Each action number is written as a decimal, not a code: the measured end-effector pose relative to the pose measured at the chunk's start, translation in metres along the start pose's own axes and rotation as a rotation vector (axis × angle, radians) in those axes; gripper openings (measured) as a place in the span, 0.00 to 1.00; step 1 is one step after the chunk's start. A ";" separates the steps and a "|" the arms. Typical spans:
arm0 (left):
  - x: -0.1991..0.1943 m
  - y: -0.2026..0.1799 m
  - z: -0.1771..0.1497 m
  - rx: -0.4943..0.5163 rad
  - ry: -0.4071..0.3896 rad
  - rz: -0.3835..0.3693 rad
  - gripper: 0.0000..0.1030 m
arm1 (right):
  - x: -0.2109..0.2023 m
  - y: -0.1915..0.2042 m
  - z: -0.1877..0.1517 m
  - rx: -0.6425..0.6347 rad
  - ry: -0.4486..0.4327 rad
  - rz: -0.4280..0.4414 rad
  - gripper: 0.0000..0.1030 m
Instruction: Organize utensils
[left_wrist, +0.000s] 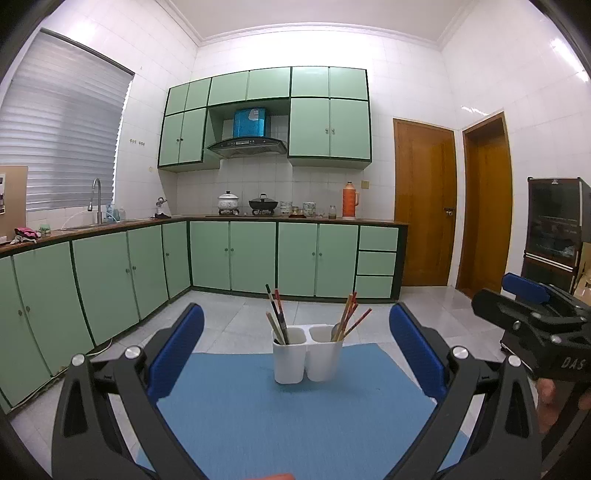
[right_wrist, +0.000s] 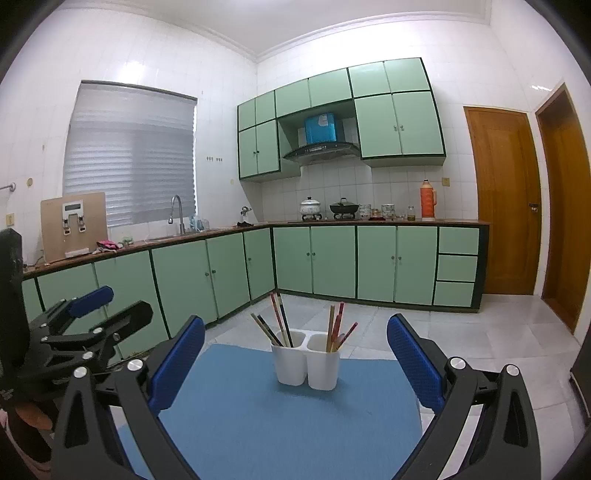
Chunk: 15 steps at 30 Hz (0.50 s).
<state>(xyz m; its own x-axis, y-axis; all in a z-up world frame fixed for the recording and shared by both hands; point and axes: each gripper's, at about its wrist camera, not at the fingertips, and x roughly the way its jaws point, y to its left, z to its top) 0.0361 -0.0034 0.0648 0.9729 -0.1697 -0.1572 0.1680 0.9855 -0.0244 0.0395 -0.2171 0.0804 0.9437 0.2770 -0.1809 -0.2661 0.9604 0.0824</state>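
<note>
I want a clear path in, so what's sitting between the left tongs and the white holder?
Nothing: only bare blue mat lies between the open left tongs and the holder. The left wrist view shows this.

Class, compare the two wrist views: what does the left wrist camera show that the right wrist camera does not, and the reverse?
Only the left wrist view shows the dark cabinet by the doors and a spoon in the holder's right cup. Only the right wrist view shows the whole wooden board on the counter. Both show the white holder with chopsticks on the blue mat, and both grippers, left and right, open and empty.
</note>
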 end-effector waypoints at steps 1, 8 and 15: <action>0.000 0.000 0.000 0.001 0.001 -0.001 0.95 | 0.000 0.001 -0.001 -0.001 0.004 0.000 0.94; -0.008 -0.003 -0.005 0.010 0.007 0.002 0.95 | -0.002 0.005 -0.008 -0.004 0.014 0.004 0.94; -0.010 -0.002 -0.006 0.009 0.006 0.004 0.95 | -0.006 0.006 -0.009 -0.006 0.009 0.009 0.94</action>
<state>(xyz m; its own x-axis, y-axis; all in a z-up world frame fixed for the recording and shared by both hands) 0.0247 -0.0038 0.0610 0.9725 -0.1655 -0.1636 0.1653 0.9861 -0.0150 0.0308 -0.2126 0.0731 0.9395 0.2858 -0.1887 -0.2756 0.9581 0.0787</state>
